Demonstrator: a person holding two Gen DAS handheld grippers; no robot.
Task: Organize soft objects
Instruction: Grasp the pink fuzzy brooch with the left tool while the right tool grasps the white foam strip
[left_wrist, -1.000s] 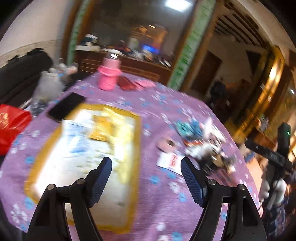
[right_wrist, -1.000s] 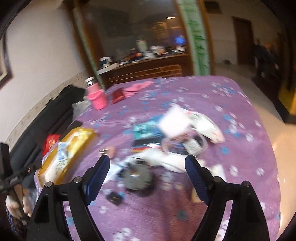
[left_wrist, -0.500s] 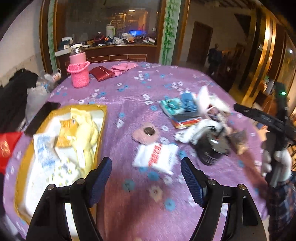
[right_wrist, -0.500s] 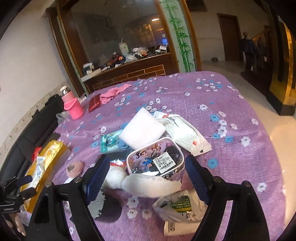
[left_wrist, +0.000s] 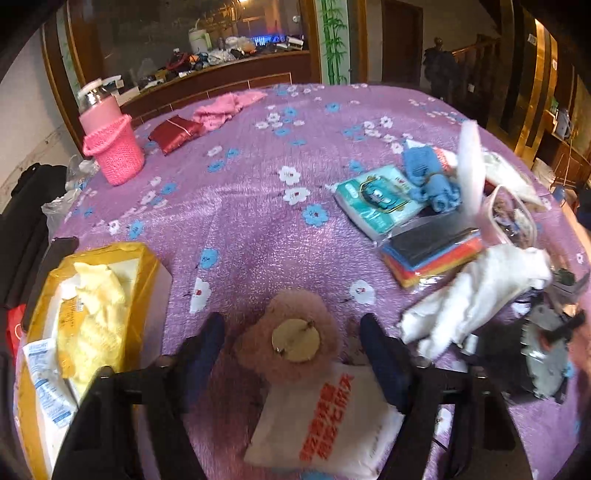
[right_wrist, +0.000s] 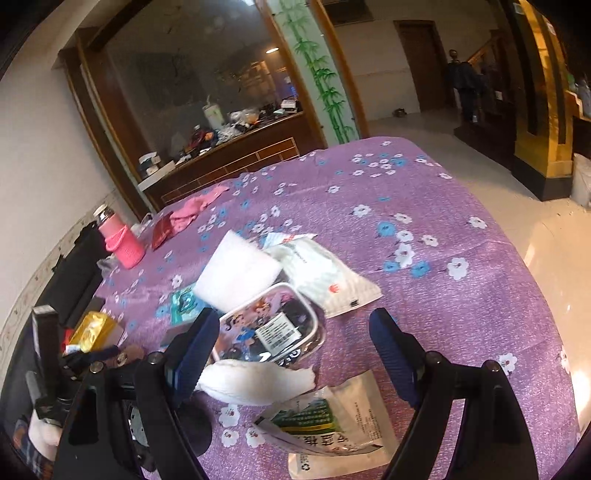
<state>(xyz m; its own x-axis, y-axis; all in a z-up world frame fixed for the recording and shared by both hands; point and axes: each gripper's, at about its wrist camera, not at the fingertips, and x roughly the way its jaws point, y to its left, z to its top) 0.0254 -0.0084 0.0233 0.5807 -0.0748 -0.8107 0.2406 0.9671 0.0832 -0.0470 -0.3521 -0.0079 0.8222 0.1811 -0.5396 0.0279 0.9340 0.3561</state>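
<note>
A pink fluffy round plush (left_wrist: 255, 350) with a gold disc on top lies on the purple flowered cloth (left_wrist: 258, 221). My left gripper (left_wrist: 291, 322) points down over it, one finger on each side. Its jaws are closing, with a small gap still showing at both pads. A white packet with orange lettering (left_wrist: 325, 417) lies just below the plush. My right gripper (right_wrist: 293, 314) hangs open above a clear pouch with a cartoon print (right_wrist: 269, 328) and a white cloth (right_wrist: 258, 380), touching neither.
A yellow box (left_wrist: 147, 266) with soft packs stands at the left. A teal tissue pack (left_wrist: 376, 199), blue cloth (left_wrist: 428, 177), coloured cloth pack (left_wrist: 432, 254) and white cloth (left_wrist: 476, 295) crowd the right. A pink bottle (left_wrist: 110, 147) and red pouch (left_wrist: 173, 129) stand further back.
My left gripper swung right from over the yellow box and came down around the pink plush, its jaws narrowing. My right gripper dropped closer to the cartoon pouch and stayed open.
</note>
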